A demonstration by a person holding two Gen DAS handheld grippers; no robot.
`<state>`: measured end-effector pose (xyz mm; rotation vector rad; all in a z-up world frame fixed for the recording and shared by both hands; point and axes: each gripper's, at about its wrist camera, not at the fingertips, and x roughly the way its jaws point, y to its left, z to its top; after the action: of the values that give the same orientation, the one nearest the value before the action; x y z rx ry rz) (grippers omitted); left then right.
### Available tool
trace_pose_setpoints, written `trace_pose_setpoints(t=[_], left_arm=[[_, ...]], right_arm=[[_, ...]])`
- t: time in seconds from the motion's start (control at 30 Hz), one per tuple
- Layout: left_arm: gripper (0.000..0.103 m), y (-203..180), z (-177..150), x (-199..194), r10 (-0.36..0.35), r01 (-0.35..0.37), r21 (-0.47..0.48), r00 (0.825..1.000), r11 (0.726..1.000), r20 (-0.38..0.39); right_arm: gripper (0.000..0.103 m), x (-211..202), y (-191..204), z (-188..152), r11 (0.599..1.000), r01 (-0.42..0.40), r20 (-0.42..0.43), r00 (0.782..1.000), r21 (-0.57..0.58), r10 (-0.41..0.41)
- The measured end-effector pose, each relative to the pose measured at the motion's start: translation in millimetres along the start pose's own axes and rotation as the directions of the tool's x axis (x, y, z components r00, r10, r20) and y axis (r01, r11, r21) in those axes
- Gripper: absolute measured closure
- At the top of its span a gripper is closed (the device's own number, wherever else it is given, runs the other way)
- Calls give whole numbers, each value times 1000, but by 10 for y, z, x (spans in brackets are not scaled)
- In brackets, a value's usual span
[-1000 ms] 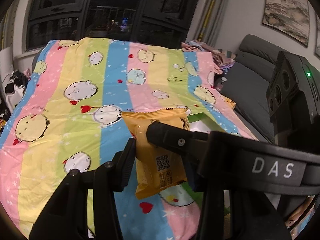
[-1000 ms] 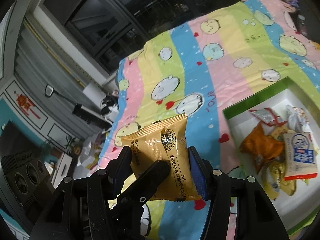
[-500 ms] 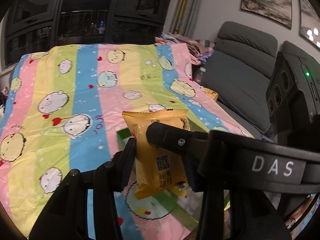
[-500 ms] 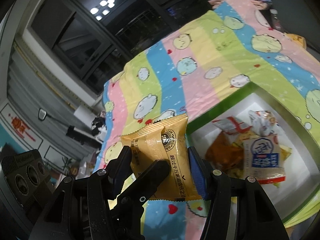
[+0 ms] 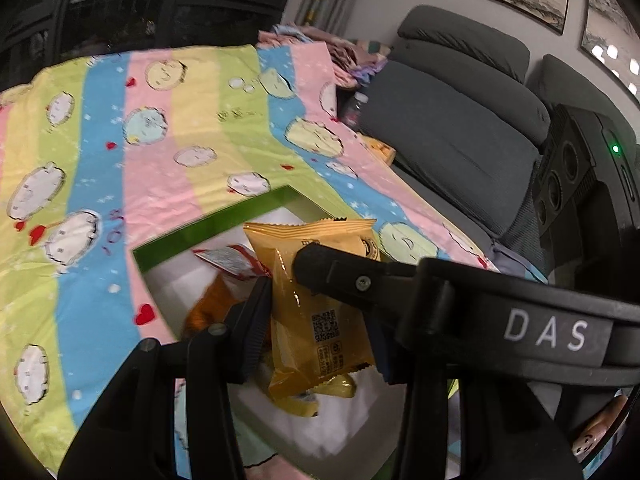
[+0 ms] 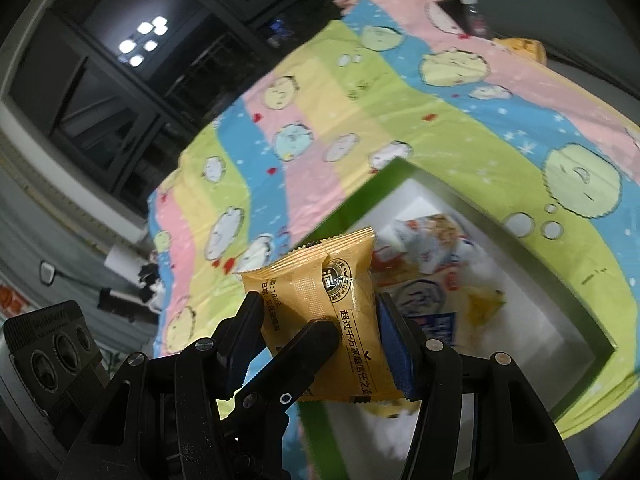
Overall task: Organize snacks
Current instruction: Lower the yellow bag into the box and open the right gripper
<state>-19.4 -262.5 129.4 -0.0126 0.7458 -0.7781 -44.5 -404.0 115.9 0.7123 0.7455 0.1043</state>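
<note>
Both my tongs are clamped on slick, crinkly yellow snack packets: the left tongs on one yellow packet, the right tongs on another packet, both above the green-rimmed white box on the bed's striped cotton quilt. Glossy film could slip, or the left packet catch the loose wrappers heaped inside.

Yellow snack packet upright over green-rimmed white box of mixed snacks
</note>
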Motion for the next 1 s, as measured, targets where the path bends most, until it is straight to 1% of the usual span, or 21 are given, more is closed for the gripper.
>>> trace_pose_setpoints(t=[0.1, 0.2, 0.27, 0.33, 0.4, 0.43, 0.47, 0.53, 0.6, 0.67, 0.77, 0.8, 0.83, 0.87, 1.0], left_arm=[[59, -2, -20, 159, -28, 27, -15, 999, 1000, -39], [57, 33, -50, 295, -42, 38, -42, 996, 998, -80], [53, 43, -76, 333, -39, 34, -61, 996, 998, -82], [51, 37, -88, 363, -45, 39, -69, 995, 997, -91], [46, 37, -105, 401, -64, 55, -81, 992, 995, -107], [38, 35, -110, 417, -66, 56, -85, 991, 995, -114], [34, 31, -119, 419, -53, 43, -84, 992, 996, -115], [29, 38, -118, 401, -34, 25, -83, 994, 996, -104], [25, 54, -110, 370, -26, 18, -83, 995, 996, -101], [15, 72, -90, 331, 1, -9, -81, 995, 997, -100], [5, 90, -66, 230, 24, -30, -74, 996, 997, -83], [3, 99, -57, 183, 28, -34, -76, 997, 997, -76], [0, 108, -53, 146, 36, -42, -75, 997, 996, -72], [1, 111, -39, 98, 52, -57, -71, 996, 996, -69], [1, 107, 19, -83, 74, -77, -50, 996, 996, -49]], right_arm=[[43, 55, -105, 22, 999, 38, -15, 999, 23, -38], [44, 153, -223, 31, 996, 73, -51, 996, 51, -71], [44, 188, -283, 24, 996, 63, -68, 996, 63, -59], [44, 206, -320, 24, 996, 55, -75, 996, 74, -49], [44, 218, -333, 22, 993, 82, -81, 994, 80, -76], [43, 224, -324, 22, 992, 95, -81, 993, 78, -89], [43, 227, -320, 19, 991, 115, -83, 991, 75, -109], [43, 213, -317, 20, 987, 145, -76, 987, 73, -140], [43, 177, -317, 23, 985, 152, -66, 987, 78, -147], [41, 141, -305, 28, 986, 149, -55, 988, 74, -145], [41, 58, -261, 29, 983, 171, -24, 985, 68, -170], [40, 32, -239, 29, 981, 184, -15, 983, 64, -183], [36, 3, -213, 27, 979, 198, -2, 980, 58, -198], [30, -35, -184, 27, 976, 210, 14, 977, 52, -211], [26, -172, -69, 9, 971, 238, 63, 969, 29, -240]])
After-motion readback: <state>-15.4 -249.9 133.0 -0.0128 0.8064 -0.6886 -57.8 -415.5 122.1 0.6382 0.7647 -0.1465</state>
